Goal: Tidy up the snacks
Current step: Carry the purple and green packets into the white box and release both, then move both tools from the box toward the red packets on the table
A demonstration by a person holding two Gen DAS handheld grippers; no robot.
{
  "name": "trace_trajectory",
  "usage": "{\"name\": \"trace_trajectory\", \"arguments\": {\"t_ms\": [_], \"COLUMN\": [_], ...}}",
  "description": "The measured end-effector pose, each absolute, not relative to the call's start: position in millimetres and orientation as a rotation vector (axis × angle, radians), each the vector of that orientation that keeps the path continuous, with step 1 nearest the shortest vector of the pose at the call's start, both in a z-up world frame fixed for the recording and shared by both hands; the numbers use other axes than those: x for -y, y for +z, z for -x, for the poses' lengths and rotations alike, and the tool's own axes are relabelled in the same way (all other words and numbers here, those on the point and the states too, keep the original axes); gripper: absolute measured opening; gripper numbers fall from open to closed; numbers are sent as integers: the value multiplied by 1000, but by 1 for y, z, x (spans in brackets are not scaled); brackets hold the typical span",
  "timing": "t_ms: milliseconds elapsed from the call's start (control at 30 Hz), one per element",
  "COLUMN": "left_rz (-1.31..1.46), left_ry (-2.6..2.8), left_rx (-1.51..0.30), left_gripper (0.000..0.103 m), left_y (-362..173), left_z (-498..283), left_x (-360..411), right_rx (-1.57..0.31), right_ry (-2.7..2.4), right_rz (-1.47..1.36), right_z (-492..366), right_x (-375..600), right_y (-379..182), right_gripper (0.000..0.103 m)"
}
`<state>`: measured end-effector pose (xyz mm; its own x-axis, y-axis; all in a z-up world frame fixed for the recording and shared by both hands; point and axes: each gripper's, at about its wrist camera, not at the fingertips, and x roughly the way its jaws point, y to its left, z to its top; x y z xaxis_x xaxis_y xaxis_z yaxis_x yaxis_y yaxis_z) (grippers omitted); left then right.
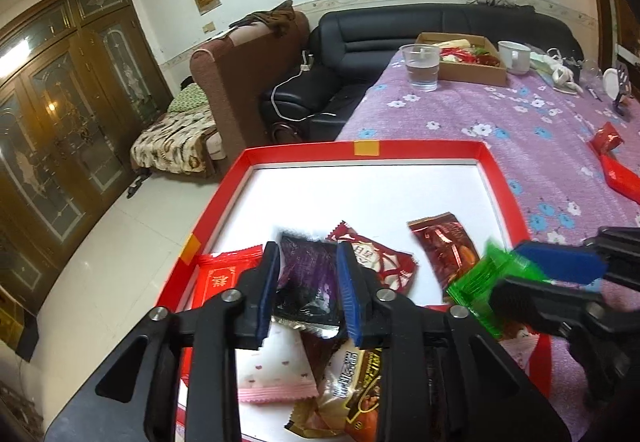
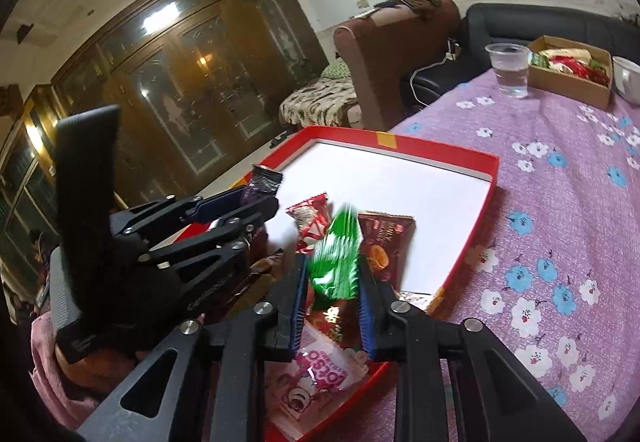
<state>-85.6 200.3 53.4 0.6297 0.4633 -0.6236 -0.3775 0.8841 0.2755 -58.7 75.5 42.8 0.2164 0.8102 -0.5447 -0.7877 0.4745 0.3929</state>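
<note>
A red-rimmed tray (image 1: 496, 178) with a white floor lies on the purple flowered tablecloth and holds several snack packets. My left gripper (image 1: 308, 266) is shut on a dark purple packet (image 1: 308, 274), held above the pile at the tray's near end; it also shows in the right wrist view (image 2: 256, 198) with the purple packet (image 2: 262, 182). My right gripper (image 2: 332, 274) is shut on a green packet (image 2: 336, 262), blurred, over the tray's near right; the green packet also shows in the left wrist view (image 1: 488, 282). A brown packet (image 1: 444, 246) and a red-white packet (image 1: 384, 262) lie in the tray.
A plastic cup of water (image 1: 422, 68), a cardboard box of snacks (image 1: 464, 60) and a white mug (image 1: 516, 56) stand at the table's far end. Red wrappers (image 1: 612, 162) lie on the cloth at right. Sofas and a wooden cabinet stand beyond the table's left edge.
</note>
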Motion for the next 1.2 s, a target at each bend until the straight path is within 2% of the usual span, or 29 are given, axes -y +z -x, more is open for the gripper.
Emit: {"name": "trace_trajectory", "arguments": {"t_ms": [33,67,100,167,233,767,1200], "left_rz": [-122,-123,-128,-141,-152,-182,-190], "left_ry": [498,511,525,548,569,596,592], "left_rx": [-751,-747,-738,-728,-718,-704,-719], "left_gripper": [56,61,66,71,82,82,82], "left_y": [53,53,53,55,57,61,58], "left_z": [85,86,87,88,89,91,88], "left_x": [-202,-203,-203,-203,-203,-200,-197], "right_rx": [-770,-763,-754,-746,-767,-911,-934], "right_ry": [1117,1124,1124,1106,1080,811,785], "right_rz": [-42,-51,-56,-61,-83,-318,-319], "right_z": [59,59,59,56,50,-10,-13], "right_x": [-74,-73,-71,-70,-67,-24,-22], "right_y": [44,46,48,48,46,27,23], "right_gripper": [39,47,50,50,50,54,55]}}
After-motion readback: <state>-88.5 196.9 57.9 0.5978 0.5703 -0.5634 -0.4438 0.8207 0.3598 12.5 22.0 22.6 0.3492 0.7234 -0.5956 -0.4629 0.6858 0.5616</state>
